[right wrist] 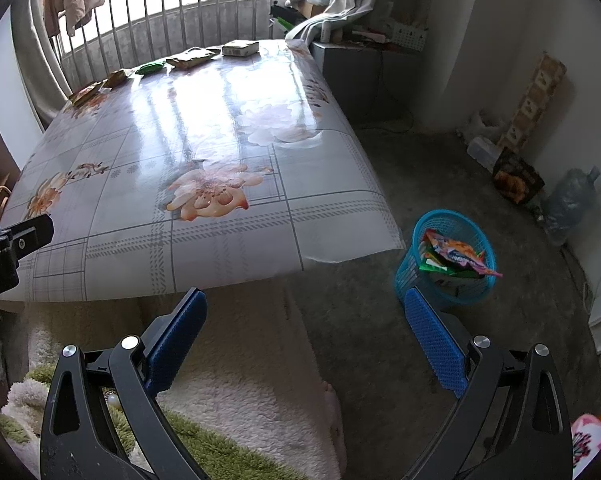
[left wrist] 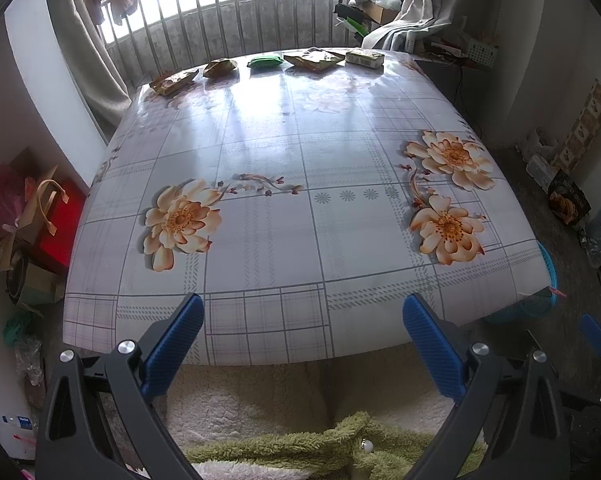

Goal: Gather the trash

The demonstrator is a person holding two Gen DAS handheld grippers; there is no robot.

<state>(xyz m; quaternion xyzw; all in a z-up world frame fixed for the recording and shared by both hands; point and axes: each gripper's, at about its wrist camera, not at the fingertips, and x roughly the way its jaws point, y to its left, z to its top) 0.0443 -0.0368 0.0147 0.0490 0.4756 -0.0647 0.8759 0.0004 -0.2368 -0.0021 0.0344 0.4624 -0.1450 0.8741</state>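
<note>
- Both grippers, left gripper (left wrist: 302,350) and right gripper (right wrist: 306,346), hang spread and empty at the table's (left wrist: 260,240) near edge
- Snack wrappers (left wrist: 316,58) line the far edge; blue basket (right wrist: 446,268) on floor holds others
- Likely light, crinkly, slippery: pinch a raised edge

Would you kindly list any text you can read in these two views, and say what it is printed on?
"LAI", on the black left gripper body at the right wrist view's left edge; cut off, so likely partial.
Packets and box on the table's far edge: print too small to read.
Wrappers in the blue basket: lettering blurred.
White container on the floor: blue label unreadable.
</note>
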